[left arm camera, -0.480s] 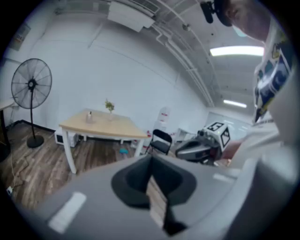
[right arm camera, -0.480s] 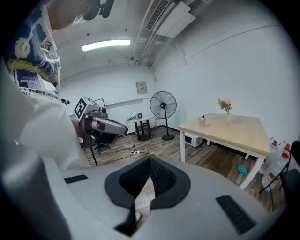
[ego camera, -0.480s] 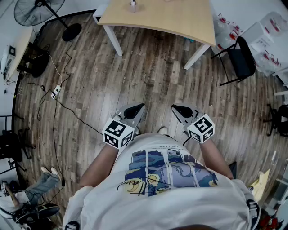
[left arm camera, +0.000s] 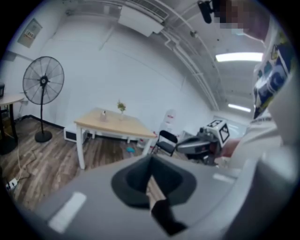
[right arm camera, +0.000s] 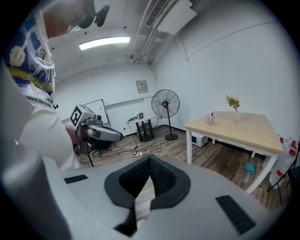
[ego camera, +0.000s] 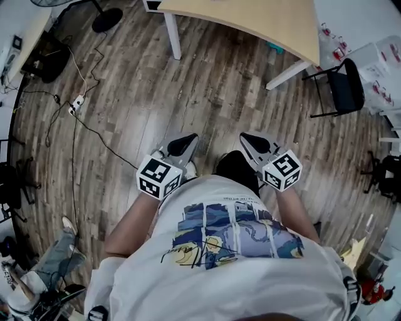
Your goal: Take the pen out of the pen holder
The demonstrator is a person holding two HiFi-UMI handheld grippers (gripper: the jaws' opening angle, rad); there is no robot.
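The person stands on the wood floor (ego camera: 207, 94) with both grippers held in front of the printed shirt (ego camera: 232, 251), tilted a little downward and pointing at the far side of the room. The left gripper (ego camera: 187, 139) has its jaws pressed together with nothing between them; its own view shows the dark pads meeting at the tip (left arm camera: 151, 159). The right gripper (ego camera: 249, 138) is likewise closed and empty, its pads meeting at the tip in its own view (right arm camera: 150, 159). The two grippers sit side by side, near each other but apart. The light wooden table (ego camera: 250, 19) stands well apart from both, at the far end of the floor. On its top are a small upright container (right arm camera: 211, 119), probably the pen holder, and just beside it a small vase of flowers (right arm camera: 234, 105). What the container holds is too small to tell. From the left gripper view the same container (left arm camera: 104, 114) and flowers (left arm camera: 121, 107) show on the table's far edge. A black folding chair (ego camera: 348, 84) stands to the right of the table, a pedestal fan (left arm camera: 43, 82) to its left, and a power strip (ego camera: 76, 103) with cables lies on the floor at the left.
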